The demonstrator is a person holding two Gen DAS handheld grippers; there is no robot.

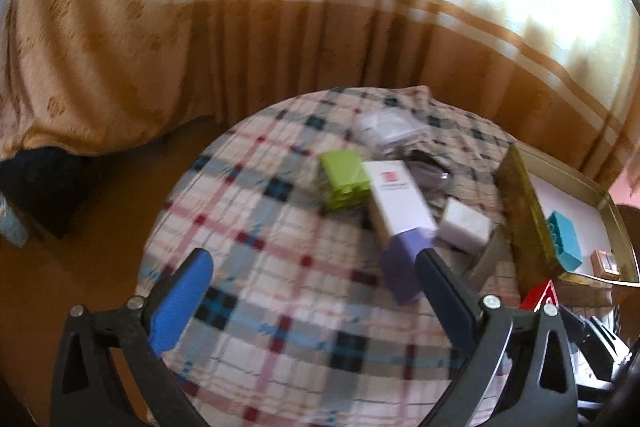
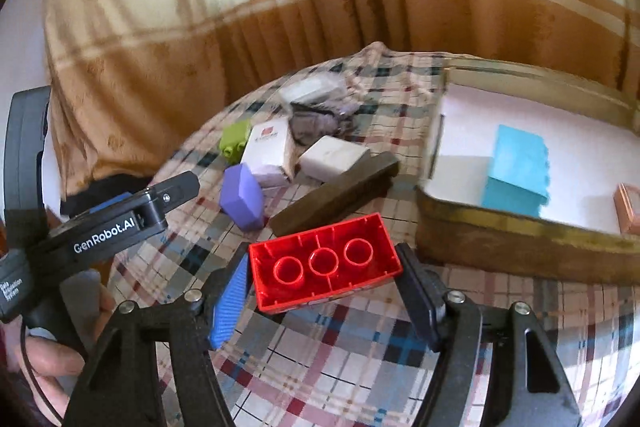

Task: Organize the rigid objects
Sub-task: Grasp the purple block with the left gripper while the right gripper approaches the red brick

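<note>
My right gripper [image 2: 324,271] is shut on a red brick [image 2: 326,269], held hollow side up above the plaid tablecloth [image 2: 320,359], just left of the gold-rimmed tray [image 2: 520,247]. A teal brick [image 2: 516,173] and a small orange item [image 2: 628,207] lie in the tray. My left gripper [image 1: 316,263] is open and empty over the cloth; its right finger is beside a purple block [image 1: 402,267]. Behind it lie a white box [image 1: 400,199], a green brick [image 1: 346,179] and a white adapter [image 1: 466,225].
A dark wooden bar [image 2: 340,193] lies between the pile and the tray. A clear plastic bag [image 2: 316,103] with dark items sits at the far side. Tan curtains [image 2: 280,27] hang behind the round table. The left gripper shows in the right wrist view [image 2: 120,223].
</note>
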